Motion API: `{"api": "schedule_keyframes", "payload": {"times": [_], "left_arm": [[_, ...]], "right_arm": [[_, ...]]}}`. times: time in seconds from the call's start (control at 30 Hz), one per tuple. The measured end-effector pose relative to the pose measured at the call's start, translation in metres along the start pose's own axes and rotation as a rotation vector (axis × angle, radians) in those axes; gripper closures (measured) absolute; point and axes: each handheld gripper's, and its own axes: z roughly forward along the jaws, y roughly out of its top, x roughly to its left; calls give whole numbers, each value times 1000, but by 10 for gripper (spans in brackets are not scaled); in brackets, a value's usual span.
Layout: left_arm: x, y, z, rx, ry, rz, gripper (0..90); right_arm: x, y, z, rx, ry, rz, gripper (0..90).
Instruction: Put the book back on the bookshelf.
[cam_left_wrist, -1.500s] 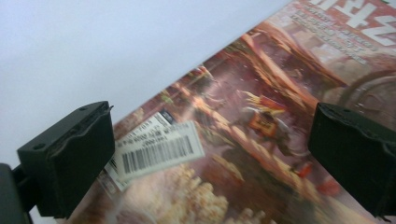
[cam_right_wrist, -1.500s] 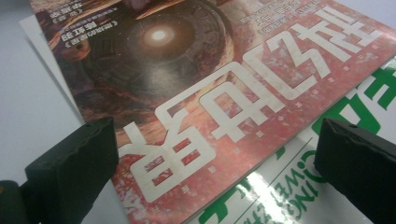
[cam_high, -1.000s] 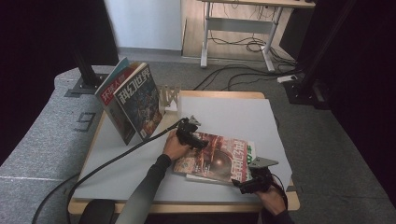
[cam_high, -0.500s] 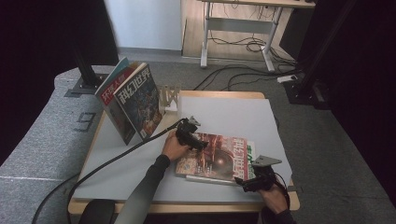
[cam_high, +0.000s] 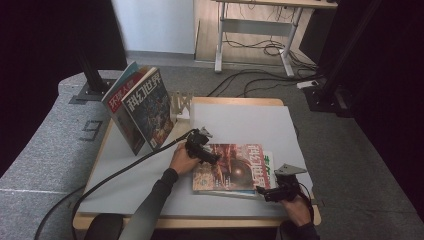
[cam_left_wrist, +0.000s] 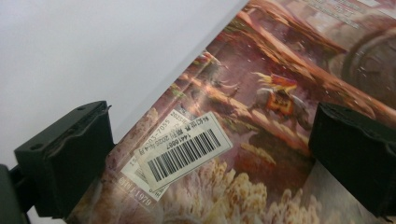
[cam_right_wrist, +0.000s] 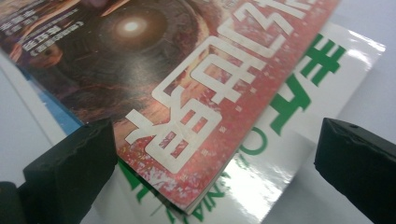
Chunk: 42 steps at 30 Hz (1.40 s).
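Observation:
A red science-fiction magazine (cam_high: 235, 167) lies flat on top of a small stack on the grey mat. My left gripper (cam_high: 212, 157) is at its far left corner. In the left gripper view the gripper (cam_left_wrist: 210, 154) is open, its jaws straddling the corner with the barcode sticker (cam_left_wrist: 184, 151). My right gripper (cam_high: 263, 192) is at the near right corner. In the right gripper view it (cam_right_wrist: 215, 168) is open around the red cover's corner (cam_right_wrist: 196, 126), which lies over a white magazine with green lettering (cam_right_wrist: 299, 98). Neither gripper holds anything.
Several magazines (cam_high: 145, 107) stand leaning at the table's far left beside a clear rack (cam_high: 181, 102). The grey mat (cam_high: 240, 125) is bare behind the stack. A blue cover edge (cam_right_wrist: 56, 112) shows low in the stack. The left gripper's cable (cam_high: 115, 175) trails off the table's near left.
The red magazine has turned slightly and lies squarer on the stack. The right hand has slid a little towards the near edge. The left gripper has hardly moved.

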Motion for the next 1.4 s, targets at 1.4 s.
{"api": "schedule_keyframes", "payload": {"times": [1.4], "left_arm": [[-40,-56,-40,-33,-120,2,1]], "right_arm": [[-57,10,10,-21,-133,112,0]]}}
